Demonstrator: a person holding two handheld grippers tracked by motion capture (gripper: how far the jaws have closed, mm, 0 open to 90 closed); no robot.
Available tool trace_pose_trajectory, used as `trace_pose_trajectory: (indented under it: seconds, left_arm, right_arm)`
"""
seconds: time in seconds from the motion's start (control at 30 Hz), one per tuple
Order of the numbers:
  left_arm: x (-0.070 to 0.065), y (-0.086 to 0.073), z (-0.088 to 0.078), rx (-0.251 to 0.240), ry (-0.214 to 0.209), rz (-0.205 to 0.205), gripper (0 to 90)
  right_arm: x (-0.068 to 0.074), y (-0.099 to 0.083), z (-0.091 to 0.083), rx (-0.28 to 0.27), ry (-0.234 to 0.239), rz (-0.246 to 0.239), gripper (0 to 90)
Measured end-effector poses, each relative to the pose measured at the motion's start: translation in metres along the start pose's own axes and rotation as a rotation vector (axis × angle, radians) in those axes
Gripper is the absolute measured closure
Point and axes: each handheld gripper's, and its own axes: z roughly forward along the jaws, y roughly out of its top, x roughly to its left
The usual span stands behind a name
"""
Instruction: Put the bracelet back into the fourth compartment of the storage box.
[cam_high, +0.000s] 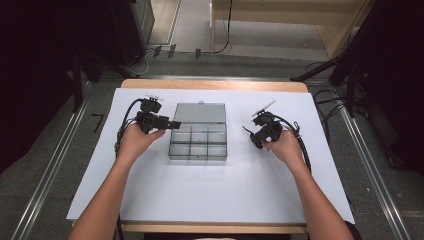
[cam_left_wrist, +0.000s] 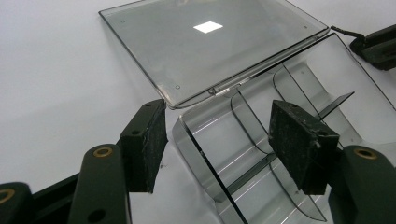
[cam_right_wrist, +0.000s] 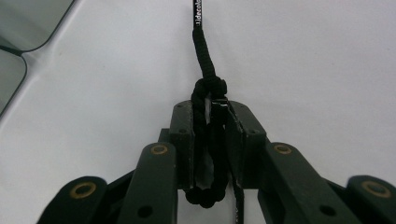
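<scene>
A clear plastic compartment box (cam_high: 198, 144) lies mid-table with its lid (cam_high: 200, 113) folded back flat. My left gripper (cam_high: 172, 124) is at the box's left side. In the left gripper view it (cam_left_wrist: 219, 126) straddles the box's near corner wall (cam_left_wrist: 196, 149): one jaw outside, one inside a compartment, pads clear of the wall. The lid (cam_left_wrist: 205, 46) lies beyond. To the right of the box, my right gripper (cam_high: 256, 139) is shut on a black braided cord (cam_right_wrist: 204, 60). The cord is looped between the jaws of that gripper (cam_right_wrist: 212, 109), and its free end runs away over the sheet.
A white sheet (cam_high: 220, 190) covers the wooden table, whose edge (cam_high: 215, 85) shows at the back. Floor rails and cables run along both sides. The box's compartments (cam_left_wrist: 289, 140) look bare. The right gripper's tip (cam_left_wrist: 376, 44) shows beyond the box.
</scene>
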Motion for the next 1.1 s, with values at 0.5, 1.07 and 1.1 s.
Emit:
trace_pose_trajectory:
  seconds: [0.5, 1.07, 1.1]
  left_arm:
    - [0.0, 0.0, -0.004, -0.008, -0.005, -0.003, 38.0]
    - [0.0, 0.001, -0.007, -0.016, -0.005, -0.002, 37.9]
    - [0.0, 0.0, -0.007, -0.017, -0.008, -0.003, 37.9]
  right_arm:
    - [0.003, 0.002, -0.01, -0.026, 0.042, 0.017, 75.4]
    - [0.013, 0.007, -0.026, -0.088, 0.114, 0.011, 75.4]
    - [0.014, 0.008, -0.027, -0.088, 0.115, 0.012, 75.4]
